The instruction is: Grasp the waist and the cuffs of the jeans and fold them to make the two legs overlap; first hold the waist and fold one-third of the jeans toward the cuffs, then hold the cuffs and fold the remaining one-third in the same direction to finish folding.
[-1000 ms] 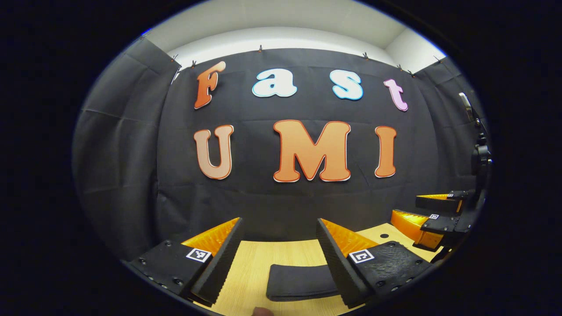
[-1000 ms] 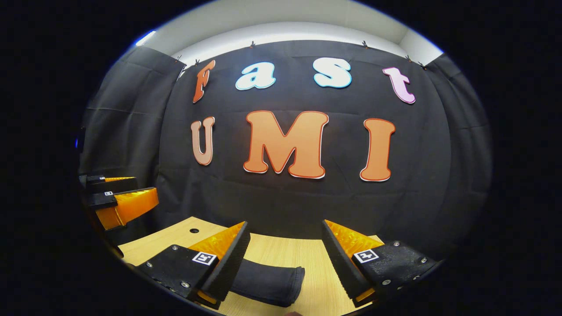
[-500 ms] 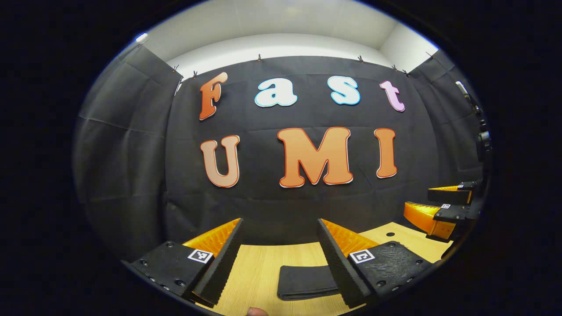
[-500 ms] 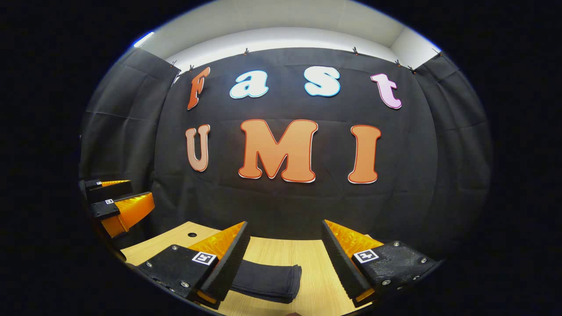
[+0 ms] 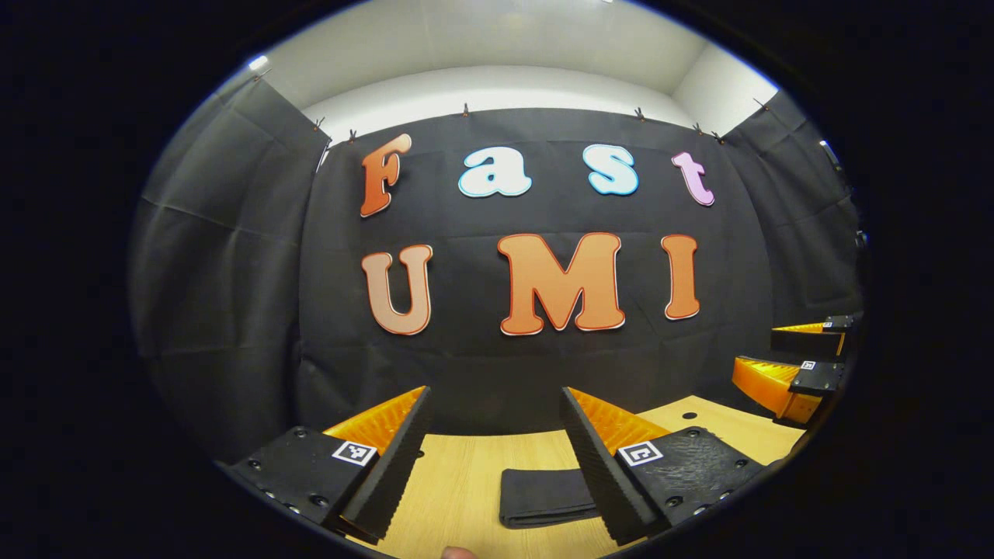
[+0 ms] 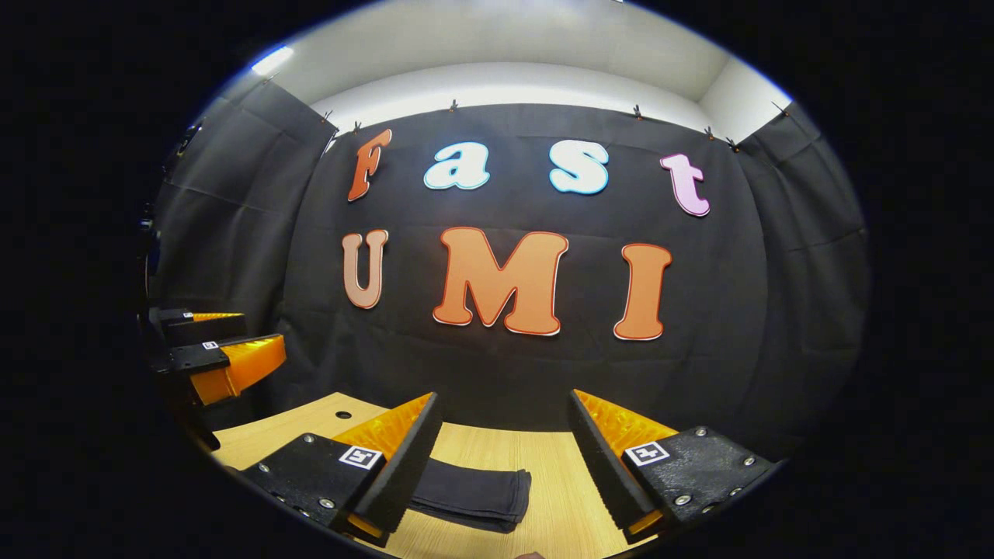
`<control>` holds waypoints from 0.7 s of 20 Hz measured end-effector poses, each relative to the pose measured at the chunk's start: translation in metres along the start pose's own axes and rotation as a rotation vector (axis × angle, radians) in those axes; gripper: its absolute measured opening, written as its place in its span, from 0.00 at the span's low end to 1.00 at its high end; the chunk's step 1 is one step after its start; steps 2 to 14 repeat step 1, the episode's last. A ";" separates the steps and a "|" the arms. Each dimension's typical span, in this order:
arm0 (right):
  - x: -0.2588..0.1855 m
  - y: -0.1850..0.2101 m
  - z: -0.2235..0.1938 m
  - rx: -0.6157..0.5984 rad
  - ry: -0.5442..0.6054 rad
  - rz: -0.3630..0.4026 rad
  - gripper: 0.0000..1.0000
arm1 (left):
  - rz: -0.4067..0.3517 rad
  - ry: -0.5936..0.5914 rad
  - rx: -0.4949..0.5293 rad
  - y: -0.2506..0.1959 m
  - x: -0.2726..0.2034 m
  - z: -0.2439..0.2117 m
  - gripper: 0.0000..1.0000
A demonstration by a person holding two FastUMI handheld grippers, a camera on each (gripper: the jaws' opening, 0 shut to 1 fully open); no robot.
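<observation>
While both grippers hang above the wooden table (image 5: 466, 481), the jeans (image 5: 543, 497) lie on it as a dark, flat, folded bundle, low in the frame and just right of centre in the left gripper view. In that view the left gripper (image 5: 495, 435) shows at the bottom with its jaws spread wide and nothing between them; the bundle sits on the table beyond, partly hidden behind the gripper's right-hand finger. At the right edge of the frame, the right gripper (image 5: 804, 353) appears well apart from the jeans, its jaws also parted.

From the right gripper view the right gripper (image 6: 505, 439) stands wide open at the bottom, holding nothing. The jeans (image 6: 474, 493) lie lower left of centre, layered edges facing right, partly behind the left-hand finger. At the left edge of the frame, the left gripper (image 6: 221, 341) hovers open, clear of the cloth. A small round hole (image 6: 343, 414) marks the table (image 6: 543, 481) near its far left corner.
</observation>
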State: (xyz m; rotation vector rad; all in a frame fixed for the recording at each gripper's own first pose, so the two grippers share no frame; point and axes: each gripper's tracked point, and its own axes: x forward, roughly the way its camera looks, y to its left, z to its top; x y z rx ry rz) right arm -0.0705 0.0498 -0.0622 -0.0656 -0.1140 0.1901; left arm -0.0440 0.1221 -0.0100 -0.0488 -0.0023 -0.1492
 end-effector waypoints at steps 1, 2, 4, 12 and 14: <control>-0.003 -0.001 0.000 -0.006 0.005 -0.007 0.98 | -0.002 -0.010 0.005 0.005 -0.001 0.005 0.97; -0.003 -0.001 0.000 -0.006 0.005 -0.007 0.98 | -0.002 -0.010 0.005 0.005 -0.001 0.005 0.97; -0.003 -0.001 0.000 -0.006 0.005 -0.007 0.98 | -0.002 -0.010 0.005 0.005 -0.001 0.005 0.97; -0.003 -0.001 0.000 -0.006 0.005 -0.007 0.98 | -0.002 -0.010 0.005 0.005 -0.001 0.005 0.97; -0.003 -0.001 0.000 -0.006 0.005 -0.007 0.98 | -0.002 -0.010 0.005 0.005 -0.001 0.005 0.97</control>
